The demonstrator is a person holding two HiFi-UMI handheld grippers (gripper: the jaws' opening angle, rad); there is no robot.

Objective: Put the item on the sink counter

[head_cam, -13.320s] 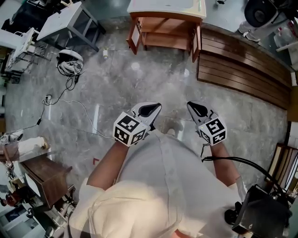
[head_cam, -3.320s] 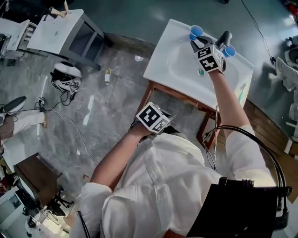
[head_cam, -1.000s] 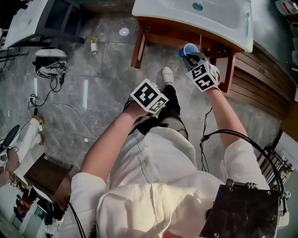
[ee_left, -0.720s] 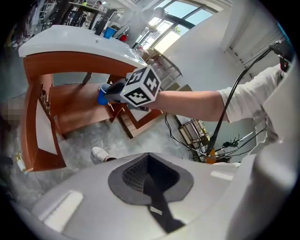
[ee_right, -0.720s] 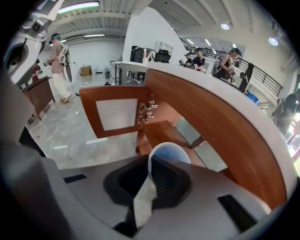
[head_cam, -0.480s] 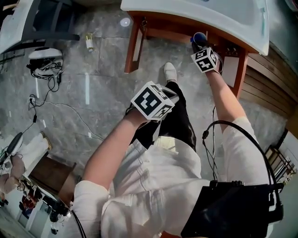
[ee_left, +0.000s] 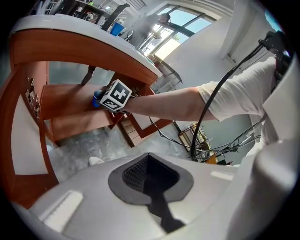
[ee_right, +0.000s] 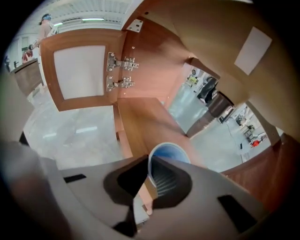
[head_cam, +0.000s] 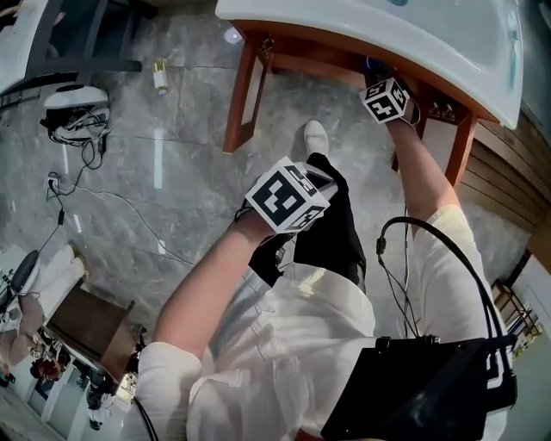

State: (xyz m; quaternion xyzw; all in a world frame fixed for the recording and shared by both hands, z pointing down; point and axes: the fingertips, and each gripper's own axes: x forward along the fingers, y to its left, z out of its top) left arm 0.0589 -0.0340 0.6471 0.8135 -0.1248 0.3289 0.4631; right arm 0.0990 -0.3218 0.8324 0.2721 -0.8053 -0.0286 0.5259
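Observation:
In the right gripper view, my right gripper [ee_right: 149,174] is shut on the rim of a blue cup [ee_right: 169,152]. It holds the cup inside the wooden cabinet [ee_right: 140,119] under the sink. From the head view, only its marker cube shows, and the right gripper [head_cam: 379,82] reaches under the edge of the white sink counter [head_cam: 344,26]. The left gripper view shows the cup [ee_left: 97,97] in front of that cube, over the cabinet's shelf. My left gripper [head_cam: 317,179] hangs shut and empty by my thigh, its jaws [ee_left: 149,157] together.
The cabinet door [ee_right: 79,70] stands open to the left. Another blue cup [ee_left: 117,28] stands on the counter. On the floor are cables [head_cam: 77,116], a small bottle [head_cam: 160,76] and my shoe [head_cam: 315,138]. A slatted wooden platform [head_cam: 495,177] lies at the right.
My right gripper has carried the blue cup forward and under the counter edge, into the cabinet. The left gripper has hardly moved.

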